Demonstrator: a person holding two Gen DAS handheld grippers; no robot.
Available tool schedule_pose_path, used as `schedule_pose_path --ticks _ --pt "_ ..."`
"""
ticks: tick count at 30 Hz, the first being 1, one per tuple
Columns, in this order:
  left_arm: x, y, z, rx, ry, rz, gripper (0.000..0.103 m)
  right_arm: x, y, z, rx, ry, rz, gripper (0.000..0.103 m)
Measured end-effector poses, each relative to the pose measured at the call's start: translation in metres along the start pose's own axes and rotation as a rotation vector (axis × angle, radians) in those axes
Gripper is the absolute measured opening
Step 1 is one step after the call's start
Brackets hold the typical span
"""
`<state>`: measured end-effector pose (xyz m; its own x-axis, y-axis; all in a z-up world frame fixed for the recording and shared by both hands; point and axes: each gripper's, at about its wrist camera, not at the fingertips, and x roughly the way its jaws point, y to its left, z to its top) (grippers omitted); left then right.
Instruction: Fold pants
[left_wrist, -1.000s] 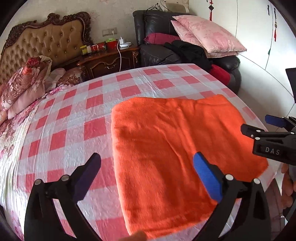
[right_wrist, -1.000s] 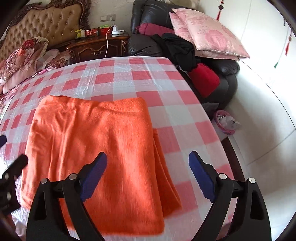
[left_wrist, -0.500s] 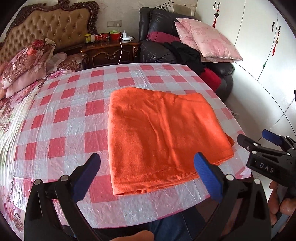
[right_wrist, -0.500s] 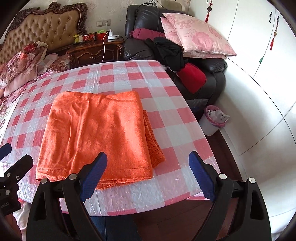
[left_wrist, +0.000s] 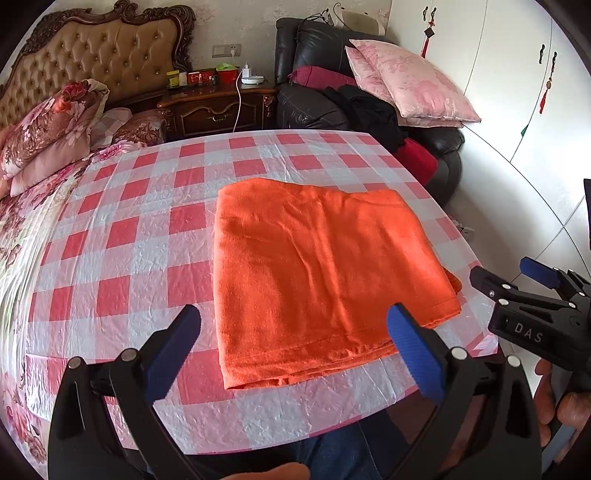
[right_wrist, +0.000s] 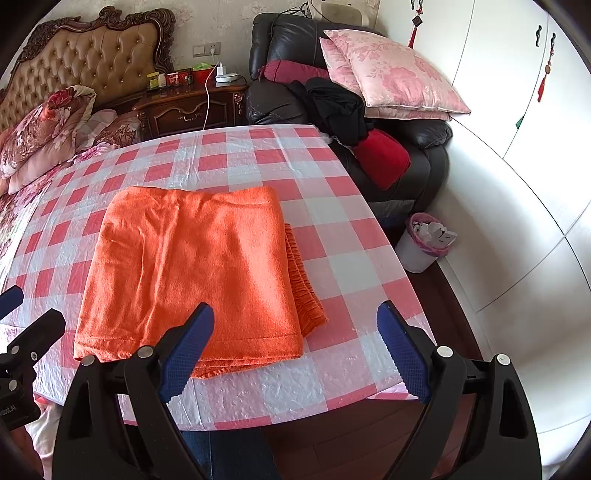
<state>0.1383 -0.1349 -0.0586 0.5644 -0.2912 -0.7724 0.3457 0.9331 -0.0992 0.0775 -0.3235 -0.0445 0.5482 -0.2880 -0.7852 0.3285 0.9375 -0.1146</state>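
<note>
Table (left_wrist: 122, 258) under a red-and-white checked cloth fills most of both views, with a bed's tufted headboard (left_wrist: 110, 55) behind it on the left and a black leather armchair (right_wrist: 280, 96) behind it on the right, stacked with pink pillows (right_wrist: 391, 77). A dark wooden nightstand (left_wrist: 218, 107) stands between bed and chair. A small white bin (right_wrist: 421, 247) with a pink liner sits on the floor by the table's right side.

The orange pants (left_wrist: 317, 269) lie folded flat into a rough rectangle on the near right part of the table, long axis running from the near edge away toward the armchair. The gathered waistband peeks out along the right side (right_wrist: 303, 273), under the top layer; a hemmed edge faces the near table edge.

The left gripper (left_wrist: 295, 354) hangs above the near edge, jaws spread wide, empty, clear of the fabric. The right gripper (right_wrist: 295, 350) hangs likewise, jaws wide apart and holding nothing, over the pants' near right corner.
</note>
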Motion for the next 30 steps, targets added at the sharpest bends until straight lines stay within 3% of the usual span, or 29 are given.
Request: schedule_pose_path --ticks 30 --pt "-0.0001 -0.0033 0.0013 0.008 -0.018 -0.02 0.101 0.0007 0.0006 -0.0008 0.0 0.001 0.008 0.086"
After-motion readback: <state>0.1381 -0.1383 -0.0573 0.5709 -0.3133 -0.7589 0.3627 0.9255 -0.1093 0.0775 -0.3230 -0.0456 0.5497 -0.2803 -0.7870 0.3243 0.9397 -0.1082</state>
